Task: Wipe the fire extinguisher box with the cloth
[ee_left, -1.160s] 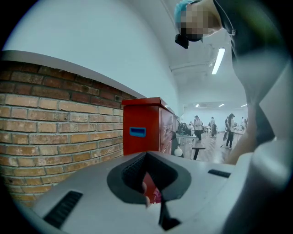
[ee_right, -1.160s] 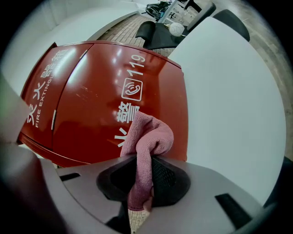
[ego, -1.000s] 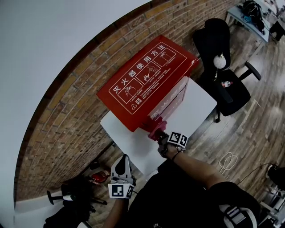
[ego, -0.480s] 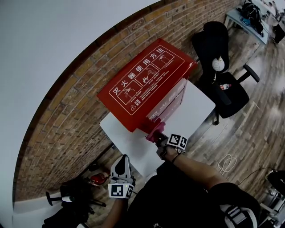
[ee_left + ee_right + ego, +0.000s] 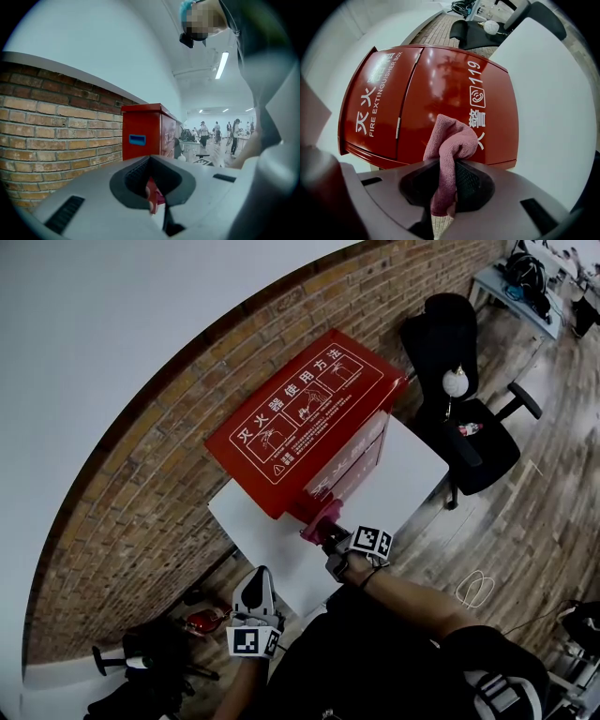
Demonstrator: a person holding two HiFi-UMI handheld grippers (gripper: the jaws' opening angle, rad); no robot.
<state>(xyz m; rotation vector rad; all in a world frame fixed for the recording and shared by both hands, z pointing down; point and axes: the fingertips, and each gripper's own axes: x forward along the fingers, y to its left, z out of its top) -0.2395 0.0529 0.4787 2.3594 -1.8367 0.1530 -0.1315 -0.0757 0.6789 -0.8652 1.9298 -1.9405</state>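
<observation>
Now, change: right gripper (image 5: 446,187) has slid the pink cloth (image 5: 452,140) leftward along the fire extinguisher box (image 5: 300,418) front's lower edge.
Grip: right jaws pinching the cloth; left gripper (image 5: 255,577) pressed together, idle below the worktop (image 5: 272,554) edge.
Meaning: wiping stroke underway, probably.

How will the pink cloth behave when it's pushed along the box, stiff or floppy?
Likely floppy: the cloth folds into a soft lump above the right gripper, which is shut on it. Probably light, as the lump stands up unsupported. The fire extinguisher box front looks glossy, so the cloth may slide easily but bunch up.
</observation>
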